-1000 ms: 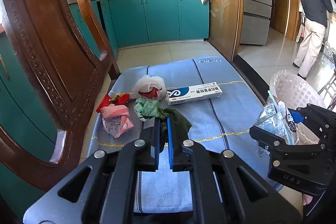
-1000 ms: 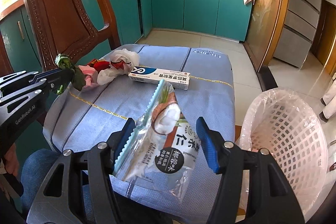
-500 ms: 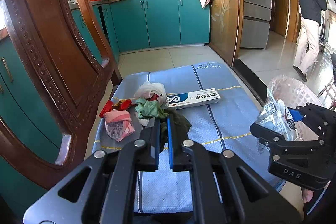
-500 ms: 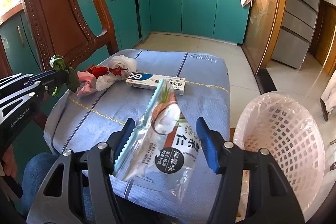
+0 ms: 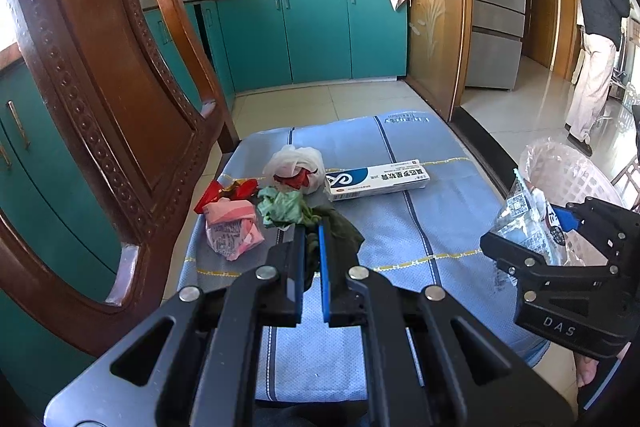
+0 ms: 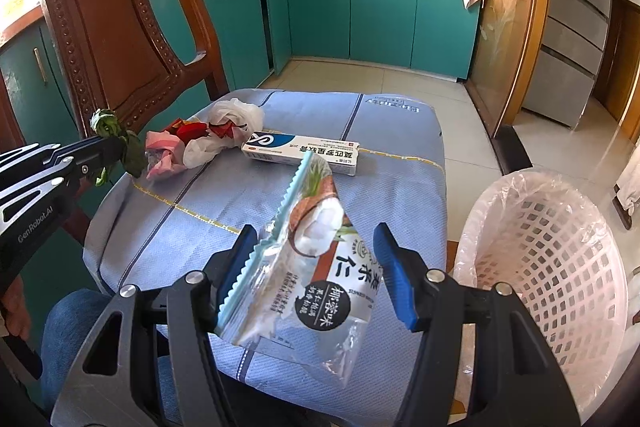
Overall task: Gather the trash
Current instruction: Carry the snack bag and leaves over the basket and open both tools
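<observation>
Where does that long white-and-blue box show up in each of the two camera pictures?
Left wrist view: the box lies mid-frame on the blue cloth, beyond the left gripper.
Right wrist view: it lies above centre, behind the snack bag.
Shared landmark: the crumpled white plastic bag beside the box's end.

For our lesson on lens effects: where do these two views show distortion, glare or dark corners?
Left wrist view: chair back bows strongly, floor tiles gleam, corners go black. Right wrist view: cabinets curve, white basket is brightly sunlit, window at left is blown out.
</observation>
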{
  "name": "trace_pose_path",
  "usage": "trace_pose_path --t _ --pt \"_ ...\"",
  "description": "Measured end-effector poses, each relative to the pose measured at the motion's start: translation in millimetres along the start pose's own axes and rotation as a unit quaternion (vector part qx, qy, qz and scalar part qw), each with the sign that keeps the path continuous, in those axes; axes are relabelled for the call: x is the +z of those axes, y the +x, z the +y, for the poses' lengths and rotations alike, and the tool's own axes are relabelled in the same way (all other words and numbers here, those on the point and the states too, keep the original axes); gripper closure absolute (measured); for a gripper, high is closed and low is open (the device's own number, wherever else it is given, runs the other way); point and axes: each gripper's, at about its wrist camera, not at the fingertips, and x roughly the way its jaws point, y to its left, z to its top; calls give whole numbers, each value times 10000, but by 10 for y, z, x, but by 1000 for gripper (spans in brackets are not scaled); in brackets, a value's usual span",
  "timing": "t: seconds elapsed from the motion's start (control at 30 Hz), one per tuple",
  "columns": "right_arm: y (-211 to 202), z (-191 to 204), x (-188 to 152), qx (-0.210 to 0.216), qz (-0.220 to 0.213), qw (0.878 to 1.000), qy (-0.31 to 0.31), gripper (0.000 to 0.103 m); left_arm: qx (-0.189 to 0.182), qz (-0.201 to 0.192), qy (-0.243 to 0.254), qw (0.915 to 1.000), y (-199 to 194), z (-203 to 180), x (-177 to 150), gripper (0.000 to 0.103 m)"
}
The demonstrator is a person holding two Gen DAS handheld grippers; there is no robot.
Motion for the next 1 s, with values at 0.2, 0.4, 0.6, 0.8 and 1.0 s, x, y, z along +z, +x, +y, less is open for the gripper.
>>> trace_pose_path --t 0.2,0.4,0.6,0.8,1.0 --pt "35 -14 -41 68 33 10000 -4 43 21 56 1 10000 33 -33 -14 95" --pt "-155 -193 44 -22 -246 9997 94 43 -33 31 75 10000 22 -156 49 95" --pt "-528 -780 67 -478 -587 9961 444 43 -666 -55 326 9972 -3 -671 251 95" --pt "-887 -1615 -259 -1105 -587 9851 1179 43 -1979 131 718 9775 138 -1481 361 96" --pt "-1061 -2059 -591 -1441 -455 9750 1630 43 -3028 404 1292 9434 340 -2156 428 95"
